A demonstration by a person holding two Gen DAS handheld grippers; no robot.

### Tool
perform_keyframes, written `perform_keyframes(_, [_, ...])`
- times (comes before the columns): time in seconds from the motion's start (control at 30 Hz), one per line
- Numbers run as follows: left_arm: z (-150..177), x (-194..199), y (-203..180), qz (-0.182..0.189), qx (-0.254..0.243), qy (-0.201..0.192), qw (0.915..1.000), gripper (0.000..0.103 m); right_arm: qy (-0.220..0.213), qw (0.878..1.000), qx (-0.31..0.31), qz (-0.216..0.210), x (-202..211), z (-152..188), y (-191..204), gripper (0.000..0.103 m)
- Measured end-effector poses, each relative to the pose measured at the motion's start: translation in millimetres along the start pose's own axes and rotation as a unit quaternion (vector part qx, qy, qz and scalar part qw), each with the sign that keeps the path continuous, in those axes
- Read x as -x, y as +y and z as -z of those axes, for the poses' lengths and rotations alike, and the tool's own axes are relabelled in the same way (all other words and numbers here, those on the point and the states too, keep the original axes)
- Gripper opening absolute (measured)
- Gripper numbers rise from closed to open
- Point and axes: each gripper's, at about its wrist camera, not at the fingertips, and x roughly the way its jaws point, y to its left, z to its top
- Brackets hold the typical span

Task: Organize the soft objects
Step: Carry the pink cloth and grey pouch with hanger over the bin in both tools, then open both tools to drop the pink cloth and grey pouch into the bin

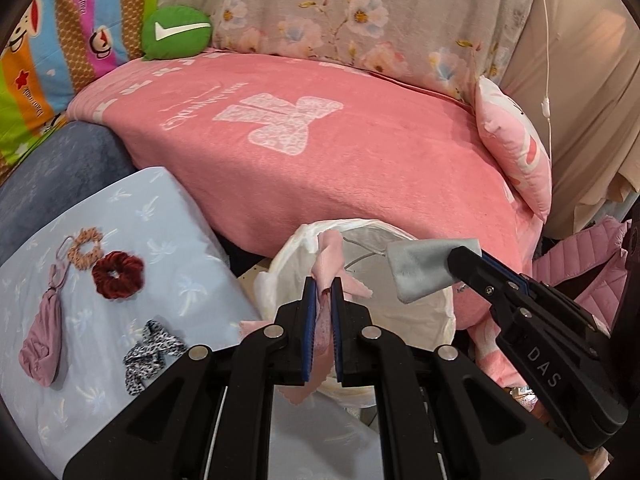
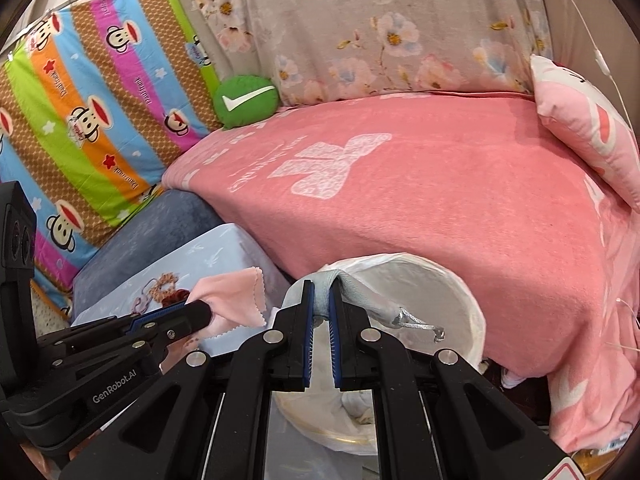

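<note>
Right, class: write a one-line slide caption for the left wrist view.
Left gripper clamps a pink cloth over the white basket; right gripper holds a grey pouch.

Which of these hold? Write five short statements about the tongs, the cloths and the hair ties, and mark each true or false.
1. The left tongs pinch a pale pink cloth with a zigzag edge. True.
2. The right tongs are empty. False: they grip a grey fabric pouch with a silver cord.
3. A dark red velvet scrunchie lies on the light blue patterned cushion. True.
4. The round green pillow with a white tick sits inside the white fabric basket. False: it rests behind the pink blanket.
5. The leopard-print hair tie lies on the blanket. False: on the cushion.
</note>
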Motion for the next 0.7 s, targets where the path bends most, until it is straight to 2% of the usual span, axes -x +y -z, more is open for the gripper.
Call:
perform_keyframes(0.27, [-7,-15,-19,0.024,-0.012,0.013,0.9995,0.009,-0.002,1.000,-0.015,0.012,0,-4,-22,0.007])
perform_keyframes(0.7, [-11,-30,-22,0.017,0.001,0.029,0.9994,0.010,-0.002,1.000,-0.022,0.017,-2,-5,-32,0.007])
